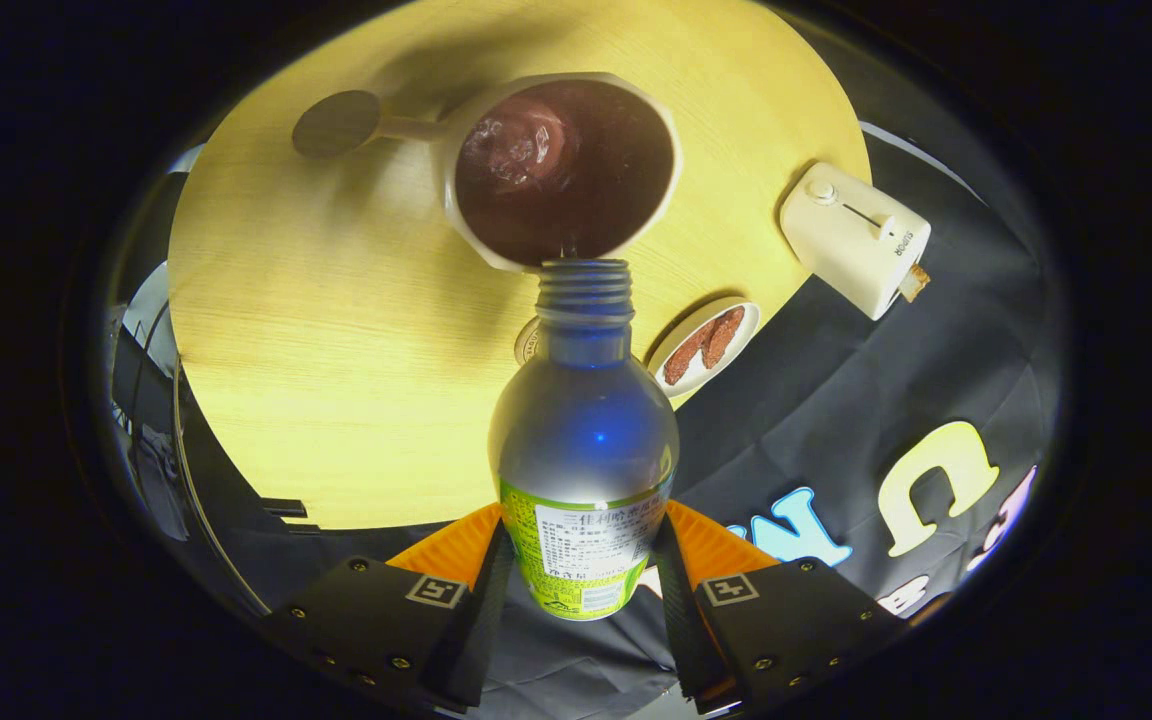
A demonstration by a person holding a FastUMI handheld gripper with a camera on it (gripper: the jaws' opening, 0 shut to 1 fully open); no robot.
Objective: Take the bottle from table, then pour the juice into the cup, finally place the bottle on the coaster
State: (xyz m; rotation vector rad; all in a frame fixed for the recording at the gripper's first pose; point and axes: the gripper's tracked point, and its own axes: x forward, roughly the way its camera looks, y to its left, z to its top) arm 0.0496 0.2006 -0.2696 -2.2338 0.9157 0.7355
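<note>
Pinching the bottle (584, 440) between both fingers, the hand-held gripper (581, 575) is tipping it so its open mouth is hanging just over the rim of the cup (561, 170), which is holding dark juice. The cup is sitting on the round, pale wooden table (316, 380). A small dish (706, 345) is lying right of the bottle's neck, a white toaster (856, 250) farther right near the table's edge, and black cloth is surrounding the table.
</note>
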